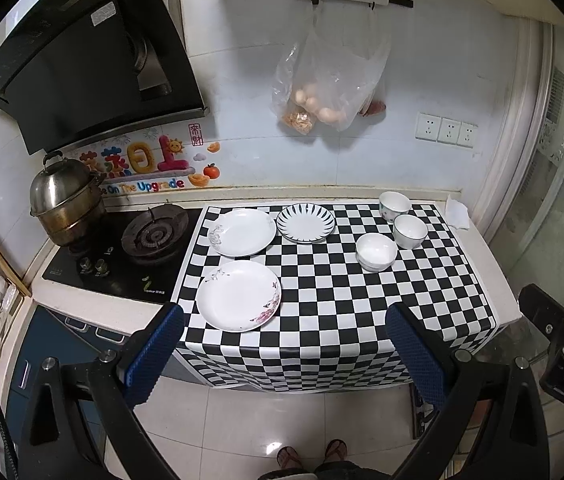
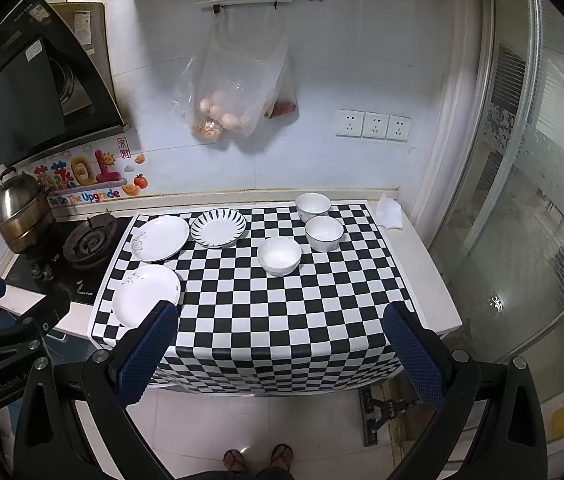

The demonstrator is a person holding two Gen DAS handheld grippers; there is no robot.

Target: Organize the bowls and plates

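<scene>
Left gripper: spread wide, blue pads empty, held off the near edge of the counter above the floor.
Right gripper: equally wide apart, nothing between the pads, also short of the counter edge.
Checkered mat: covers the counter right of the stove, front edge draped over the side.
Flowered plate: nearest of the plates, at the mat's near left; fully shown in the left view, partly hidden behind the left finger in the right view.
Plain white plate: behind the flowered plate, at the mat's left edge, just beside the striped plate.
Striped plate: toward the back, between the white plate and the bowls.
Near bowl: plain white, closest of three, apart from the others.
Rimmed bowl: dark line at the lip, just behind and right of the near bowl.
Back bowl: close to the wall, touching or nearly touching the rimmed bowl.
Steamer pot: on the far-left burner.
Gas burner: bare, next to the mat.
Left view only: cabinet fronts and a shelf of items at far left; edge of the other gripper at far right.
Right view only: glass door panel at right; the other gripper's black frame at lower left.
Sandalled feet: on the tiled floor, bottom centre of both views.
</scene>
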